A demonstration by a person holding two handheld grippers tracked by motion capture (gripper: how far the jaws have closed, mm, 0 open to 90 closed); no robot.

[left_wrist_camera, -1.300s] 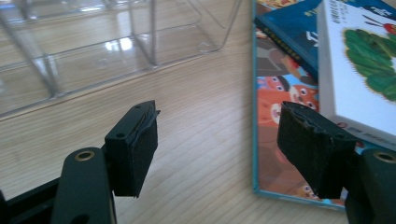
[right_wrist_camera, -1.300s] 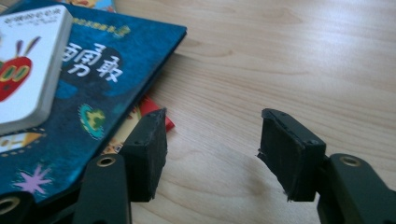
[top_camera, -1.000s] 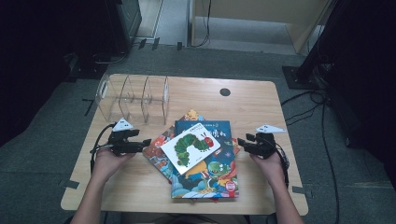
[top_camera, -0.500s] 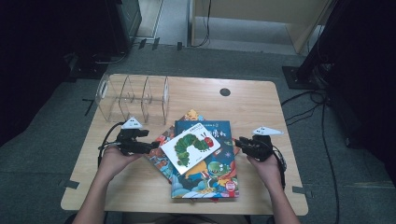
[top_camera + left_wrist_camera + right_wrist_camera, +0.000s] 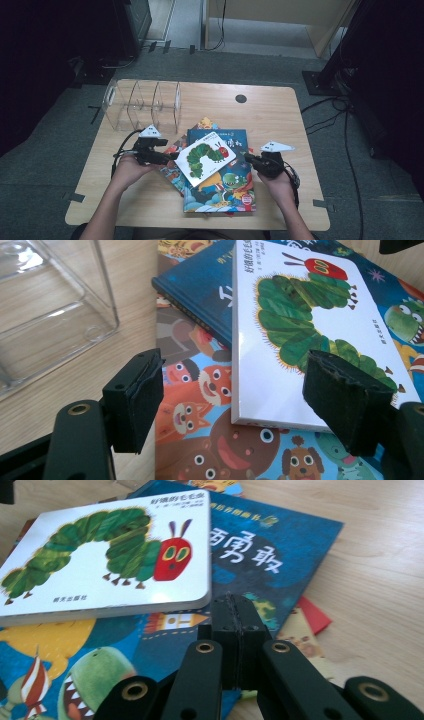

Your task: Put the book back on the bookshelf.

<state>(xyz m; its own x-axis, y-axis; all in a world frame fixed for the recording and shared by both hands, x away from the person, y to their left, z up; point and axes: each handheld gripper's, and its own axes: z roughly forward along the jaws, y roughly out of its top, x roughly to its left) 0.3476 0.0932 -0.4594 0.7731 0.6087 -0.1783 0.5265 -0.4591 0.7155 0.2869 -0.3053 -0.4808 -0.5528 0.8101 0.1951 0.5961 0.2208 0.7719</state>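
My grippers flank a stack of picture books on a wooden table [image 5: 280, 107].

My left gripper [image 5: 240, 405] is spread wide beside the white caterpillar book [image 5: 204, 156] topping the stack; its Chinese title is legible. My right gripper [image 5: 235, 630] has just pinched together, empty, over the blue book [image 5: 272, 555].

White square board book w/ a green caterpillar on the cover [image 5: 204, 158] is laid flat, closed, cover up, atop a pile of picture books. It's turned askew on the big dark-blue hardcover [image 5: 232, 175], overhanging its left edge.
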